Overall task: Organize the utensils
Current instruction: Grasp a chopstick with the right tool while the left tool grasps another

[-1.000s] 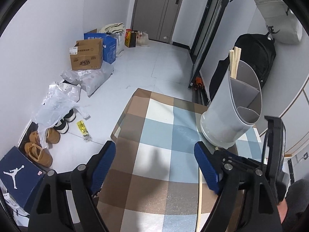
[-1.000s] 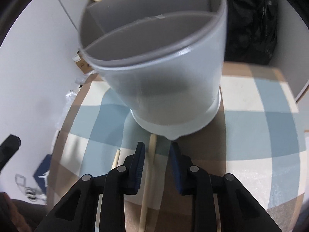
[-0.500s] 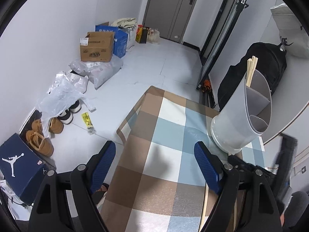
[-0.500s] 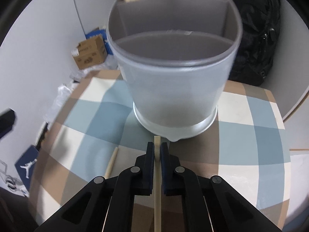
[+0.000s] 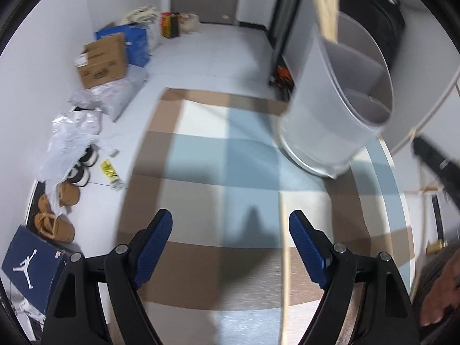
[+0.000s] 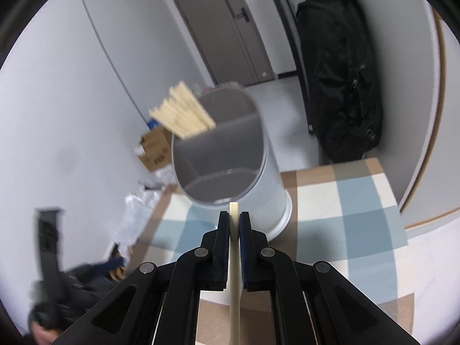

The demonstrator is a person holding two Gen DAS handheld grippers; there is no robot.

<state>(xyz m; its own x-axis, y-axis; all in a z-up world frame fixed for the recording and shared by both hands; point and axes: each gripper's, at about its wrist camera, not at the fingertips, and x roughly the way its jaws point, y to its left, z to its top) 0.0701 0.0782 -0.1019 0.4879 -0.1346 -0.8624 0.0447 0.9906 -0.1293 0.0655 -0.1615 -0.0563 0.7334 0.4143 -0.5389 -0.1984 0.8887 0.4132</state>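
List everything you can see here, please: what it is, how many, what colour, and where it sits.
utensil holder: one, pale grey, divided into compartments, on the table
chopsticks in holder: a bundle, light wood, back compartment; count unclear
held chopstick: one, light wood, between the right tool's fingers
loose chopstick: one, light wood, lying on the table
tablecloth: one, brown, blue and white checks, over the table
cardboard box: one, brown, on the floor by the wall
shoe box: one, navy, floor at lower left
brown slippers: a pair, on the floor
black bag: one, hanging by the door
door: one, grey-brown, far wall
left tool: black with blue pads, open
right tool: black, shut on the chopstick
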